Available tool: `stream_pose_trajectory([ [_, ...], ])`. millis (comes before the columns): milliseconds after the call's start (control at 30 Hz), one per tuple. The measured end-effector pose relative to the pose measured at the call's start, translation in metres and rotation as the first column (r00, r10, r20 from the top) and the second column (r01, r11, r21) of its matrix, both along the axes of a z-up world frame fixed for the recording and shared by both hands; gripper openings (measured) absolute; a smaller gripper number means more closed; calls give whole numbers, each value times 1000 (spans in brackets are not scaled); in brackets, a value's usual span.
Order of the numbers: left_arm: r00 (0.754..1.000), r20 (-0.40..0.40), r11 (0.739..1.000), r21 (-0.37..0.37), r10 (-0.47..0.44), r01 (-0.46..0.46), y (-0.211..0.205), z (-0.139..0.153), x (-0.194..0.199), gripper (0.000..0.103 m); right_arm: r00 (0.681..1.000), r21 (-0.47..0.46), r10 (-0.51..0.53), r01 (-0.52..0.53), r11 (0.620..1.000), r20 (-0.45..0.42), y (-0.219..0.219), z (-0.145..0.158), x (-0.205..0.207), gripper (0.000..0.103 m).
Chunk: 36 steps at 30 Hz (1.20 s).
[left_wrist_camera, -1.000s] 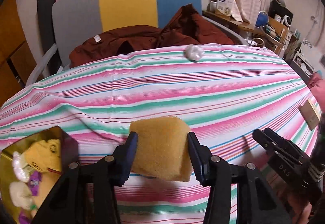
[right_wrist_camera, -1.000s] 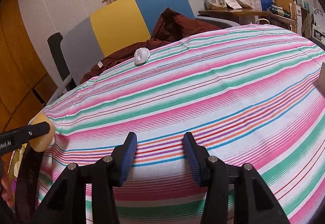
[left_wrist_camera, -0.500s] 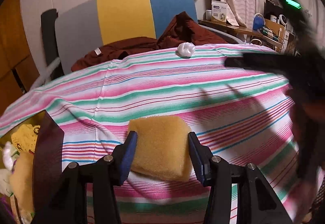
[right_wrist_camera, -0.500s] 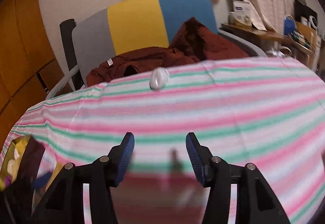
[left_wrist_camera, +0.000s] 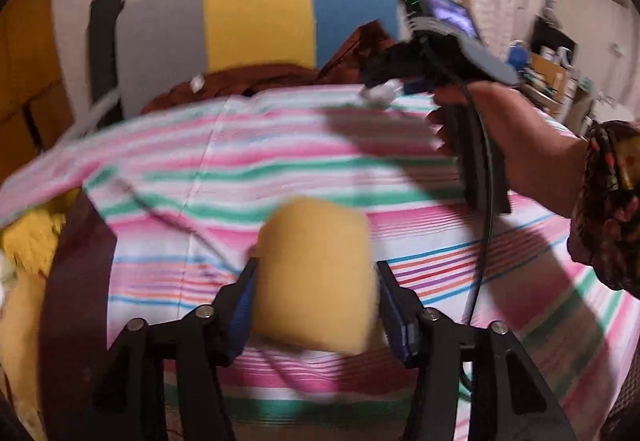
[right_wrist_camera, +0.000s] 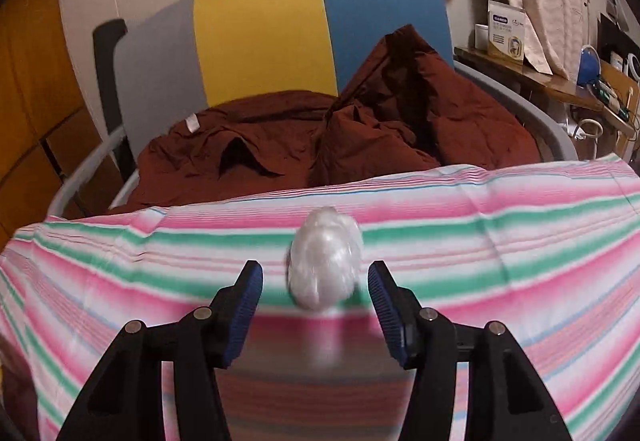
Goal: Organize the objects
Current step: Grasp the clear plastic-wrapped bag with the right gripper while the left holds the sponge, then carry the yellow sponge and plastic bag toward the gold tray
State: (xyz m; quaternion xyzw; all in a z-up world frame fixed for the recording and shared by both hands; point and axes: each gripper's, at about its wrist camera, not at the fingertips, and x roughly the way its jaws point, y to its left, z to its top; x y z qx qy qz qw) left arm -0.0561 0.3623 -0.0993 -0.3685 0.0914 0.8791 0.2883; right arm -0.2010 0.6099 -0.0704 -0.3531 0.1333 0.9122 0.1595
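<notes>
My left gripper (left_wrist_camera: pixel 316 281) is shut on a yellow sponge (left_wrist_camera: pixel 316 273) and holds it over the striped tablecloth (left_wrist_camera: pixel 280 169). A white crumpled ball (right_wrist_camera: pixel 324 261) lies near the table's far edge. My right gripper (right_wrist_camera: pixel 316 285) is open, its fingers on either side of the ball and apart from it. In the left wrist view the right gripper (left_wrist_camera: pixel 384 77) reaches over the same ball (left_wrist_camera: pixel 380 93). A dark open box (left_wrist_camera: pixel 76 281) with yellow and white soft items stands at the left.
A chair (right_wrist_camera: pixel 260 33) with a grey, yellow and blue back stands behind the table, with a dark red garment (right_wrist_camera: pixel 360 137) heaped on its seat. A cluttered wooden shelf (right_wrist_camera: pixel 560 89) is at the right. The person's arm (left_wrist_camera: pixel 520 145) crosses the table's right side.
My right gripper has moved forward across the table to the white ball, which now sits between its open fingers. My left gripper still holds the sponge and has shifted slightly towards the box.
</notes>
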Motion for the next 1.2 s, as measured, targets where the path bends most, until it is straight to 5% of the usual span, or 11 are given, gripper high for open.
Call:
stream_pose_trajectory([
  [100, 999, 53, 998, 64, -1, -2, -9, -3, -8, 59, 1000, -32, -25, 24, 999, -9, 8, -3, -13, 52],
  [200, 999, 39, 999, 50, 1, -3, -5, -4, -6, 59, 999, -39, -39, 39, 998, 12, 12, -7, -20, 36],
  [467, 999, 48, 998, 67, -2, -1, -8, -5, -8, 59, 998, -15, -57, 57, 998, -25, 6, 0, -1, 35],
  [867, 999, 54, 997, 78, -2, -2, -10, -3, -7, 59, 997, -114, -71, 70, 991, -1, -24, 7, 98, 35],
  [1200, 998, 55, 997, 74, -2, -2, -10, -2, -7, 59, 995, -72, -88, 85, 994, -43, -60, 24, 173, 35],
])
